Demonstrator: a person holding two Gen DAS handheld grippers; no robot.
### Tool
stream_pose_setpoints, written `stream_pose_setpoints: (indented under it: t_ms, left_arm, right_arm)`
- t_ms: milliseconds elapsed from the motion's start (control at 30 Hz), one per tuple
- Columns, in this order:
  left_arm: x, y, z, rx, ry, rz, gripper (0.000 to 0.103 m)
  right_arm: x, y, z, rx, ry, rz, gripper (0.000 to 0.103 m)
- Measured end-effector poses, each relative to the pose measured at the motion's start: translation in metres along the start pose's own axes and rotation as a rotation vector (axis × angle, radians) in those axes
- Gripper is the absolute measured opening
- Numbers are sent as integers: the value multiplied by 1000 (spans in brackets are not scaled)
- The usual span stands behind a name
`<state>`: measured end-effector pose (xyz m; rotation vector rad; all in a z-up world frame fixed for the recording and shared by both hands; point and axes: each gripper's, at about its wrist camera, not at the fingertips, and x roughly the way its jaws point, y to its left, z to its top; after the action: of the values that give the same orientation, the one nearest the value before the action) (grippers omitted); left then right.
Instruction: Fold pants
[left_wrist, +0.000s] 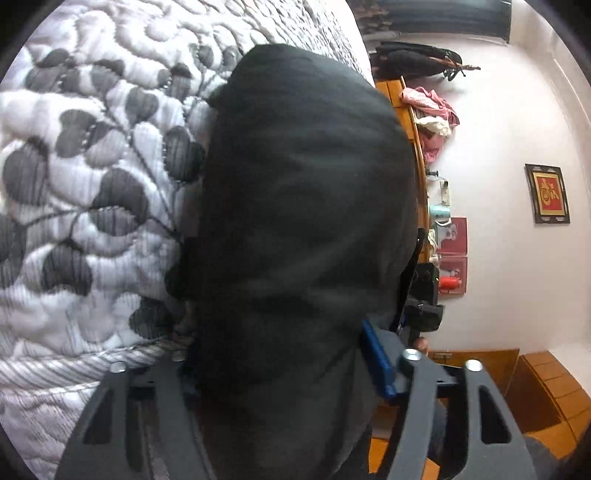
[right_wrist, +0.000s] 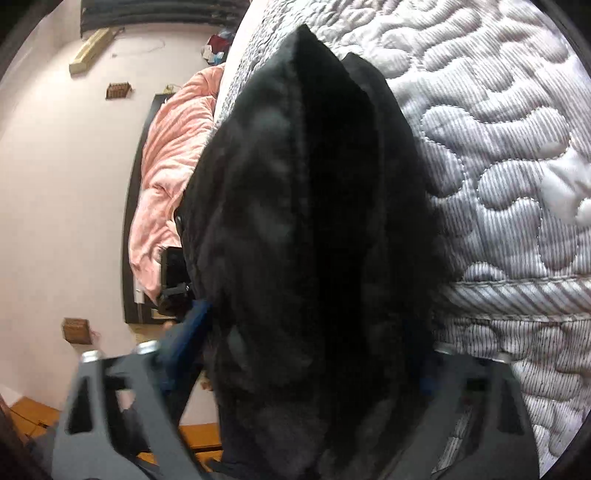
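Note:
Black pants (left_wrist: 303, 206) fill the middle of the left wrist view, bunched between the jaws of my left gripper (left_wrist: 288, 373), which is shut on the cloth; its blue pad (left_wrist: 376, 362) shows at the right. In the right wrist view the same black pants (right_wrist: 314, 240) hang in thick folds from my right gripper (right_wrist: 314, 373), also shut on them. Both views are rolled sideways. The pants are lifted off the quilt. The other gripper shows at the edge of each view (left_wrist: 421, 295) (right_wrist: 173, 280).
A white quilted bedspread with grey leaf print (left_wrist: 92, 184) lies under the pants, also in the right wrist view (right_wrist: 498, 166). A pink blanket (right_wrist: 173, 166) lies at the bed's end. A wooden headboard with clothes (left_wrist: 432, 118), pale wall and framed picture (left_wrist: 548, 194) stand beyond.

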<state>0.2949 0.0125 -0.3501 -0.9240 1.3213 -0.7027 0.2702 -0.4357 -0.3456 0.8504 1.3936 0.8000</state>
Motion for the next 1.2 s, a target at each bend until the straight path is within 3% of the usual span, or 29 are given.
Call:
stream_pose_setpoints:
  t_ms: [33,133,367,600,800,900,967,1033,1067,1133,1200]
  left_arm:
    - [-2,-1,-2,2,-8,5,52]
    - [-10,-11,-8,48,-39,32,40]
    - [-42,-34,-2,88,-104,73,35]
    - [-91,-40,52,102,-202,131,36]
    - [-127,0,122,15,-252,168,35]
    - [-133,32,139,-63,-248,164,41]
    - [-135,52,142,-118,-233,120,49]
    - [-139,58,139,-131,-229,129,65]
    - [-143,57,137,-125,-230,146,67]
    - [-162,50,132,-95,-252,238,72]
    - [-188,31,131,-36,-334,383,74]
  right_arm:
    - [-1,3,-2,-9,-8,12,62]
    - [-7,18,-5,-59,-40,4,48]
    - [-2,63,13,-133,-47,2,44]
    - [36,112,89,-214,-25,-13,44]
    - [104,132,175,-226,29,-36,44]
    - [133,126,200,-191,45,-71,50]
    - [146,117,211,-164,53,-97,61]
    - [152,114,213,-153,69,-114,71]
    - [151,115,213,-161,73,-129,72]
    - [132,117,214,-182,51,-171,74]
    - [101,123,218,-220,-46,-279,75]
